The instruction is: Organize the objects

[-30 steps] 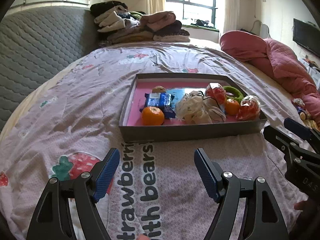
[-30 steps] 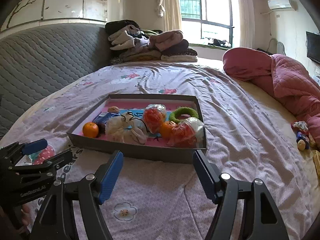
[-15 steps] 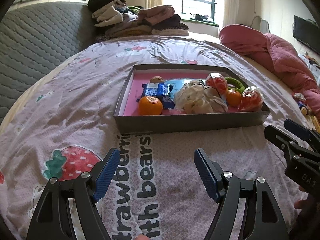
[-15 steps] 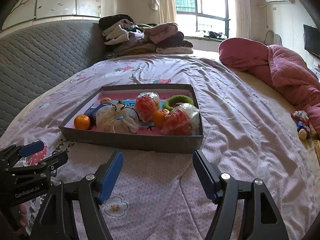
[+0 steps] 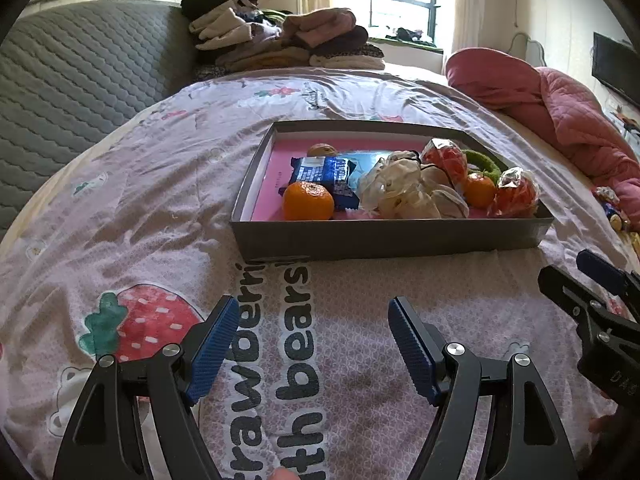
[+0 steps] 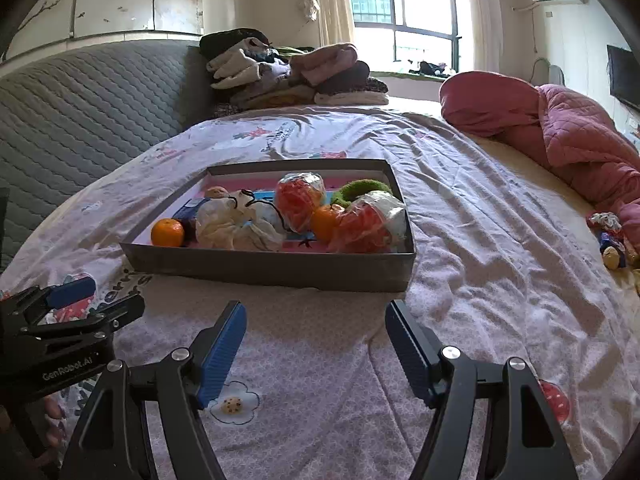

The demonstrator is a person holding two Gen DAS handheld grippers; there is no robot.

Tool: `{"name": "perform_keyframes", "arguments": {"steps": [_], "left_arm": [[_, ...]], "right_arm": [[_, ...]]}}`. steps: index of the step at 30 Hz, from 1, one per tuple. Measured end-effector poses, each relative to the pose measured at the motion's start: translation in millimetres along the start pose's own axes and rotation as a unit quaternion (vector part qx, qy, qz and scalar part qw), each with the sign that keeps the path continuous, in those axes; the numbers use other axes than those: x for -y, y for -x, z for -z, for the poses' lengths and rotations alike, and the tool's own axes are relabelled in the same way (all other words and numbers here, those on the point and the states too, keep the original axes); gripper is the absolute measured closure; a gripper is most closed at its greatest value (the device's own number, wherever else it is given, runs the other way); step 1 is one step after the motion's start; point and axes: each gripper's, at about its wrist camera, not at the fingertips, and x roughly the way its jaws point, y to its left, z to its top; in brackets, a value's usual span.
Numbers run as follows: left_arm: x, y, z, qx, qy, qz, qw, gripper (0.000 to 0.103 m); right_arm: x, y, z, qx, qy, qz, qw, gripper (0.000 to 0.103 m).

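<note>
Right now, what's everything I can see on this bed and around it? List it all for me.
Box: one, grey outside, pink inside, on the bed middle.
Oranges: two, orange, one near the box's front left, one toward its right.
Snack packet: one, blue, behind the left orange.
Crinkly wrapped bundles: two, red-orange in clear wrap, right side of the box.
Pale bundle: one, cream, box centre.
Ring: one, green, back right of the box.
Small round thing: one, brown, back of the box.
Bedsheet: one, pale lilac with strawberry print.
Folded clothes: a pile, mixed colours, at the far end of the bed.
Quilt: one, pink, right.
Small toys: a few, mixed colours, right edge.
Left gripper: black, blue pads, open.
Right gripper: same, open.
</note>
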Motion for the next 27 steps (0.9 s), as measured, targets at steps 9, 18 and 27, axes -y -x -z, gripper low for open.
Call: {"name": "perform_keyframes", "arguments": {"steps": [9, 18, 27], "left_arm": [[3, -2, 2, -0.005, -0.002, 0.004, 1.0000, 0.025], [3, -3, 4, -0.006, -0.003, 0.005, 1.0000, 0.025], [-2, -8, 8, -0.016, 0.002, 0.002, 0.9999, 0.025]], "right_arm": [[-5, 1, 4, 0.008, 0.002, -0.011, 1.000, 0.032], [-8, -1, 8, 0.006, 0.001, -0.012, 1.000, 0.032], [-12, -5, 9, 0.002, 0.011, -0.009, 1.000, 0.032]]}}
